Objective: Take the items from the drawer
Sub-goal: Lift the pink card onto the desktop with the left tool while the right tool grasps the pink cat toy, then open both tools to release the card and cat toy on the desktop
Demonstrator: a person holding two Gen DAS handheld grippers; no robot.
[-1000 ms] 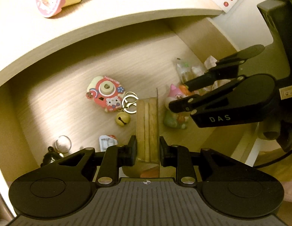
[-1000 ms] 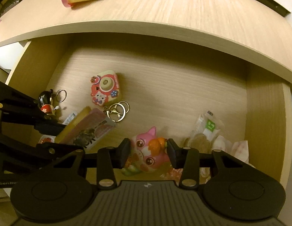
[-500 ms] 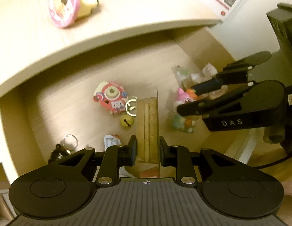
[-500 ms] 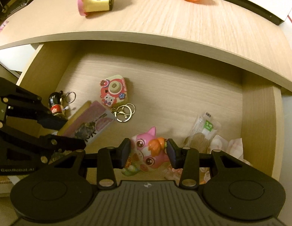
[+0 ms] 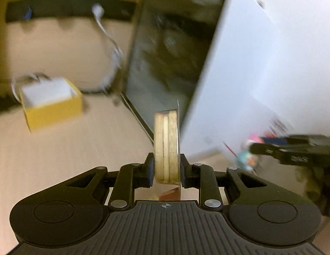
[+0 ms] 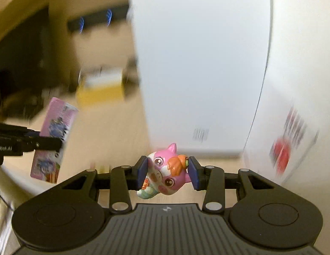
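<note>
Pink cat-shaped toy figure [image 6: 165, 173] sits clamped in the right gripper [image 6: 167, 173]; the left gripper [image 5: 166, 169] pinches a flat pink snack packet [image 5: 166, 146], both level above the pale wooden desk [image 5: 80, 148].

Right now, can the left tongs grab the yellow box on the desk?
Probably not: the left tongs are shut on the snack pack. The path to the yellow box looks clear.

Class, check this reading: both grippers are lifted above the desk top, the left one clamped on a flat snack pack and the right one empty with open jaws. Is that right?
Not quite. The right gripper is not empty: the right wrist view shows its jaws shut on a pink cat toy. The rest stands: the left gripper clamps the flat snack pack above the desk top.
</note>
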